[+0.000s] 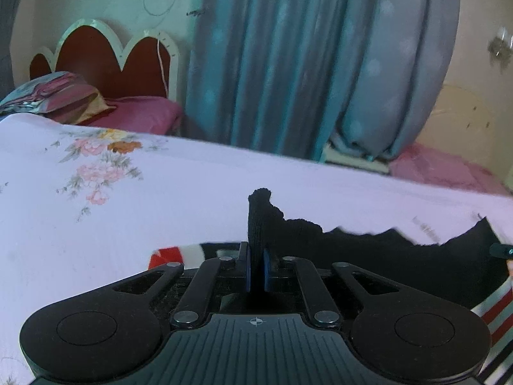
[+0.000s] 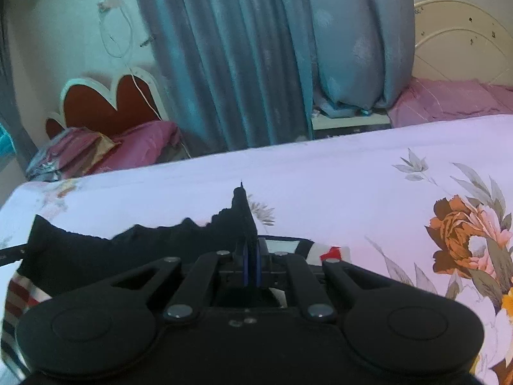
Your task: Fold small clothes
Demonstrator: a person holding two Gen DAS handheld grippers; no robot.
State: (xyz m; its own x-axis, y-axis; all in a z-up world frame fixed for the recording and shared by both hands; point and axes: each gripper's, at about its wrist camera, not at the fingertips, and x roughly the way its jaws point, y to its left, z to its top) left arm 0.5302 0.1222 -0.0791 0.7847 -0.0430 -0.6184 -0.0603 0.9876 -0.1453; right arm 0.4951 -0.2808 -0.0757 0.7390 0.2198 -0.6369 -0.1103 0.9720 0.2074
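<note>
A small black knit garment point(image 1: 368, 253) with red, white and dark striped parts point(image 1: 166, 253) lies on the white floral bedsheet point(image 1: 112, 211). My left gripper point(image 1: 256, 266) is shut on one black edge, which sticks up between the blue pads. My right gripper point(image 2: 251, 266) is shut on the opposite black edge point(image 2: 243, 218). The black cloth point(image 2: 128, 253) sags between the two grippers. Striped fabric point(image 2: 16, 292) shows at the far left of the right wrist view. The rest of the garment is hidden under the gripper bodies.
Beyond the bed's far edge point(image 2: 288, 154) hang blue-grey curtains point(image 1: 288, 64). A red scalloped headboard point(image 1: 105, 57) with pink pillows point(image 1: 138, 112) stands at the back left. Another pink-covered bed point(image 2: 449, 99) is at the back right.
</note>
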